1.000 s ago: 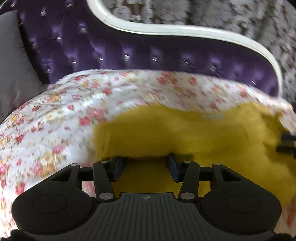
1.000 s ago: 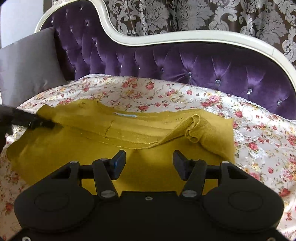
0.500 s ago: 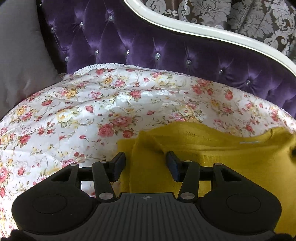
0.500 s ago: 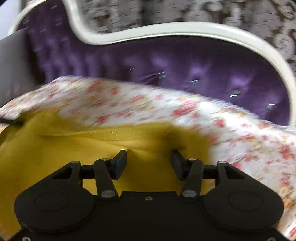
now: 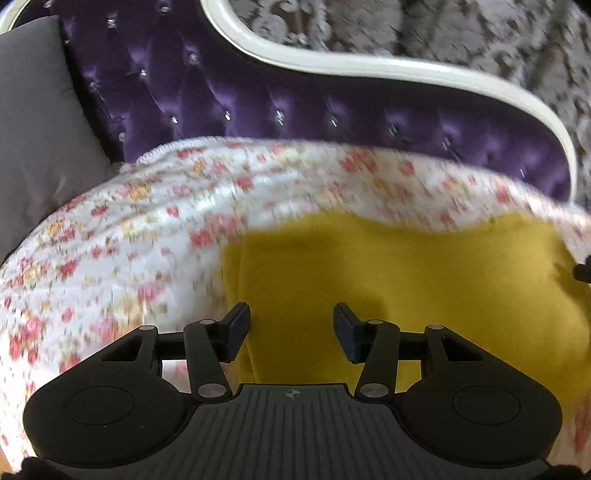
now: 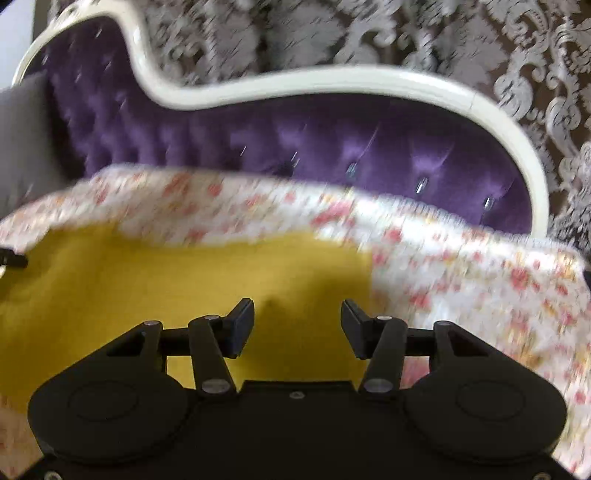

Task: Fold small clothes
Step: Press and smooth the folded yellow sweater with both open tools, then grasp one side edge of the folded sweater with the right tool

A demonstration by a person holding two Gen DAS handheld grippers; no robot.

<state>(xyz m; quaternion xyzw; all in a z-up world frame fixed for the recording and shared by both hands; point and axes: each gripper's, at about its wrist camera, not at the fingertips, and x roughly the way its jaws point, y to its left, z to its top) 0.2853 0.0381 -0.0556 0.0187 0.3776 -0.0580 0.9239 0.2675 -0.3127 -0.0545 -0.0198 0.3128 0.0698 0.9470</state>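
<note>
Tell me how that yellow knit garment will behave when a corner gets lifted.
The yellow garment probably droops limply: it lies flat and follows the floral cover. It likely weighs little, being thin. Both the left hand-held gripper and the right hand-held gripper are open above it.

Mustard-yellow knit garment (image 5: 388,280) lies spread flat on floral bedspread (image 5: 147,221).

We see motion blur smearing the floral bedspread (image 5: 155,236) and damask curtain (image 6: 332,33) in both views. Light is soft and even; fisheye bending curves the headboard (image 6: 332,147).
</note>
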